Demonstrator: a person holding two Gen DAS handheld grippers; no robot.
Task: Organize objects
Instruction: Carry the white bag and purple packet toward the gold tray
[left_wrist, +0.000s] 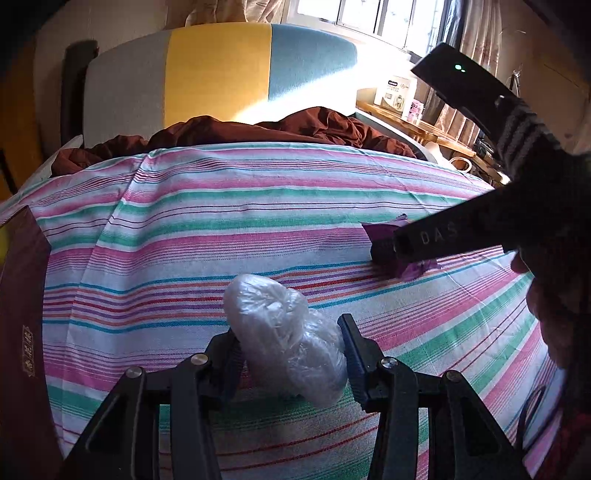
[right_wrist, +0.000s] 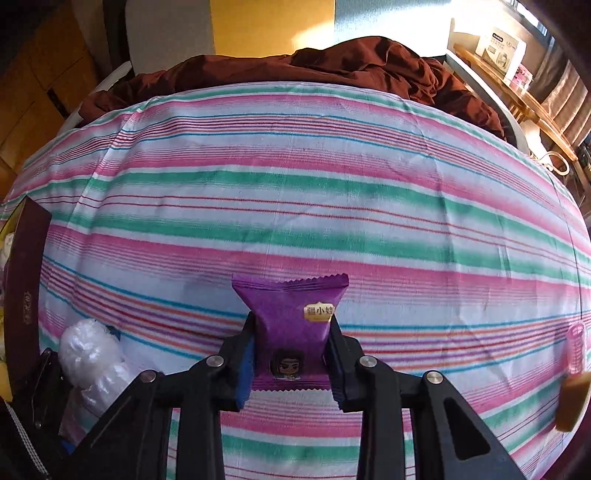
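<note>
**Both tongs closed on soft packets**

My right tongs (right_wrist: 291, 354) pinch the purple snack packet (right_wrist: 291, 314) at its waist; it lies on the striped cloth (right_wrist: 295, 206). I judge it light, crinkly and a little slippery, so the middle is the good place to hold. My left tongs (left_wrist: 288, 354) are narrow around the clear plastic bundle (left_wrist: 284, 332), soft and easy to crush. At nine o'clock a dark red box (right_wrist: 26, 280) is cut off, and what the bundle contains I cannot see.
</note>
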